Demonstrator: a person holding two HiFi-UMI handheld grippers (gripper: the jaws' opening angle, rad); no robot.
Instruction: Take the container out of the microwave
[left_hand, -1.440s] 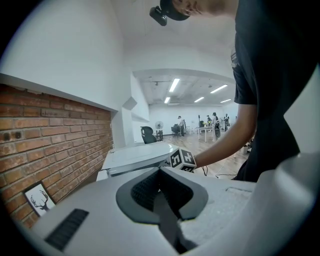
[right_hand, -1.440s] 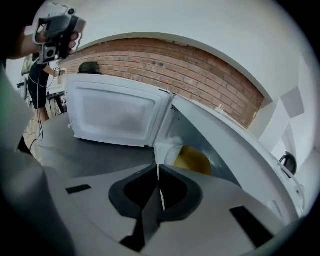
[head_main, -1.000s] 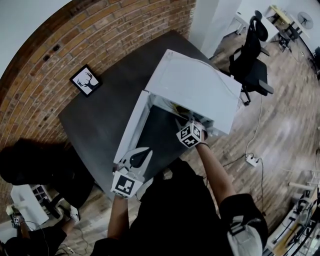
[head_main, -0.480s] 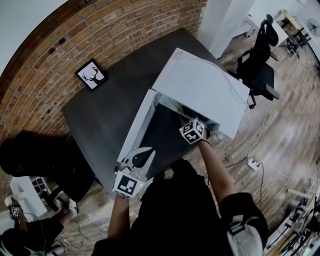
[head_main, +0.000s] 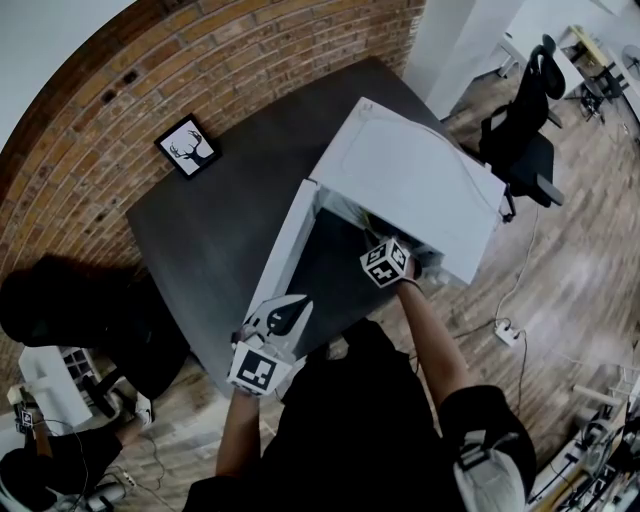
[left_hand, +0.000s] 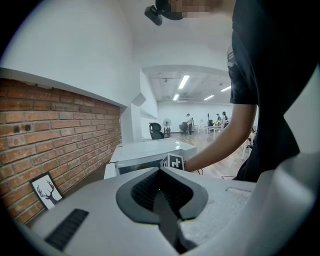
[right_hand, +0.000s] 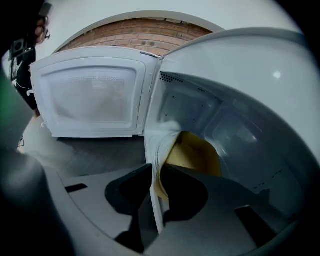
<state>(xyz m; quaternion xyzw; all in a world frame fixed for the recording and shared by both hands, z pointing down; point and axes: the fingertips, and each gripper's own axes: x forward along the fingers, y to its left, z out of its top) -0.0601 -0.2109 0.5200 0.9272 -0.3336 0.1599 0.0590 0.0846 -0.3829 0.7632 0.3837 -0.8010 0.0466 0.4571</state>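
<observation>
Inside the white box-shaped microwave (head_main: 410, 180), at the front of its cavity, sits the thin-walled white container w/ a yellowish inside (right_hand: 195, 155), right at the mouth. Key relation: the container's near wall runs edge-on up between the two dark pads of the right gripper (right_hand: 156, 175), one pad outside the wall, one inside. Those jaws have just been closing, and the pads look pressed on the wall, i.e. a pinch on the rim, not a wrap round the body.

Right arm reaches in from the front of the microwave, forearm stretched, gripper angled down into the opening. The microwave's white door w/ frosted window (right_hand: 90, 95) is swung wide to the left of the cavity, so the way out is prob. straight back toward the person, maybe w/ a slight lift. Thin wall could flex under a one-sided pinch, so go slow.

Left gripper (left_hand: 161, 190) is clenched on nothing, held in front of the microwave by the door's outer edge, well apart from the container. The right one is far nearer, so the pull is its job. Microwave stands on a dark grey table (head_main: 200, 230).
</observation>
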